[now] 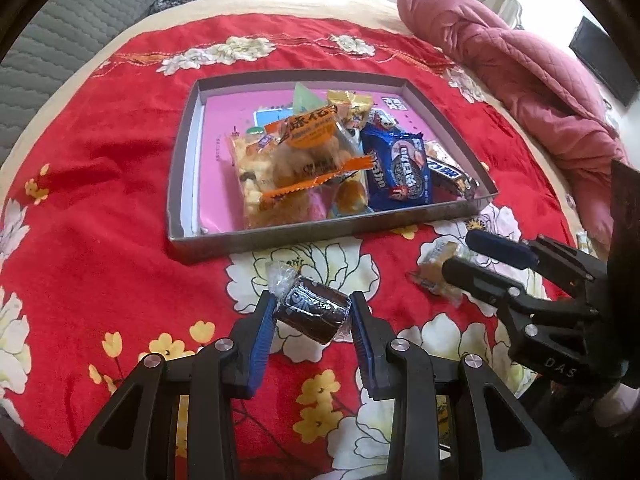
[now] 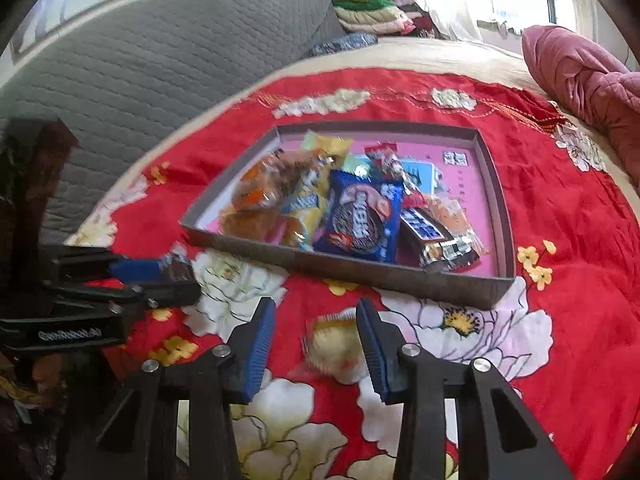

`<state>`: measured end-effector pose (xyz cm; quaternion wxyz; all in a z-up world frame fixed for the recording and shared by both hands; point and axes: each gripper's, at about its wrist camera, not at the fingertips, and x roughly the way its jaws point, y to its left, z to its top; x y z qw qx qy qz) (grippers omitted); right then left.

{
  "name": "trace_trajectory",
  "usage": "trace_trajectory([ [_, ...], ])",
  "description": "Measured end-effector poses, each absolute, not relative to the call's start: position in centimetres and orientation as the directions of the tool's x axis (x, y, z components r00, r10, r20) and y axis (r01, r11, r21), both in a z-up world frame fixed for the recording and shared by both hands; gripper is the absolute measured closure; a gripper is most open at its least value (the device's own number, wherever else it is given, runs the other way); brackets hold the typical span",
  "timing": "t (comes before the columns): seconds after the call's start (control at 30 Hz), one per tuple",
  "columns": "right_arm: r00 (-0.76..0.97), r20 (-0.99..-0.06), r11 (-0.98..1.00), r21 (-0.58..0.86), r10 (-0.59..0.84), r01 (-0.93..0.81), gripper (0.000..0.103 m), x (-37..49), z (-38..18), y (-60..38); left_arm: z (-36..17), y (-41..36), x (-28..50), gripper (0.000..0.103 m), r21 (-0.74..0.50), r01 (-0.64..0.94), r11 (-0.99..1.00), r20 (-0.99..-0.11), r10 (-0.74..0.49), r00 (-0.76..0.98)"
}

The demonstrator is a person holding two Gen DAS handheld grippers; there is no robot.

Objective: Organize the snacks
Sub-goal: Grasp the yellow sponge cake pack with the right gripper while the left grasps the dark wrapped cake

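Left gripper [image 1: 312, 314] pinches the dark cake roll [image 1: 314, 312]; right gripper [image 2: 316, 338], spread, straddles the yellow snack [image 2: 332, 344]. Box [image 1: 280, 236] lies straight ahead.

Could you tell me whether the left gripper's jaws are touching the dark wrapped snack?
Touching: the left wrist view shows both blue jaws of the left gripper pressed against the dark wrapped snack.
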<state>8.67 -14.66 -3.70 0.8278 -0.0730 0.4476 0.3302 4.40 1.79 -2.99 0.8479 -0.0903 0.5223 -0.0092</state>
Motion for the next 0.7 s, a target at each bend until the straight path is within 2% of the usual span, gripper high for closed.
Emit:
trace_trajectory([
  [0.13,0.371,-0.798,0.773,0.177,0.475,-0.610,0.060,8.8,-4.0,-14.9,-3.2,1.9,4.4,0.065,-0.169,-0.082,0.982,-0.887,-0.116,0.447],
  [0.2,0.382,-0.798,0.779,0.165,0.466,-0.604,0.053,8.7,-3.9,-15.1,-3.1,1.8,4.4,0.065,-0.169,-0.079,0.982,-0.886,-0.116,0.449],
  [0.27,0.393,-0.806,0.790,0.145,0.443,-0.595,0.039,8.7,-4.0,-15.2,-3.1,1.8,4.4,0.065,-0.172,-0.079,0.982,-0.885,-0.119,0.451],
  [0.33,0.387,-0.818,0.796,0.134,0.425,-0.591,0.037,8.7,-4.4,-15.1,-3.0,1.8,4.4,0.065,-0.174,-0.078,0.982,-0.883,-0.121,0.453],
  [0.6,0.351,-0.862,0.788,0.086,0.366,-0.610,0.038,8.8,-6.5,-14.1,-2.8,2.4,4.4,0.065,-0.191,-0.089,0.978,-0.877,-0.129,0.462],
  [0.67,0.344,-0.871,0.789,0.078,0.352,-0.610,0.051,8.9,-7.0,-14.0,-2.8,2.6,4.5,0.065,-0.193,-0.096,0.977,-0.876,-0.127,0.465],
  [0.7,0.344,-0.873,0.792,0.076,0.347,-0.606,0.053,8.9,-7.1,-14.0,-2.7,2.7,4.5,0.065,-0.195,-0.098,0.976,-0.876,-0.128,0.465],
])
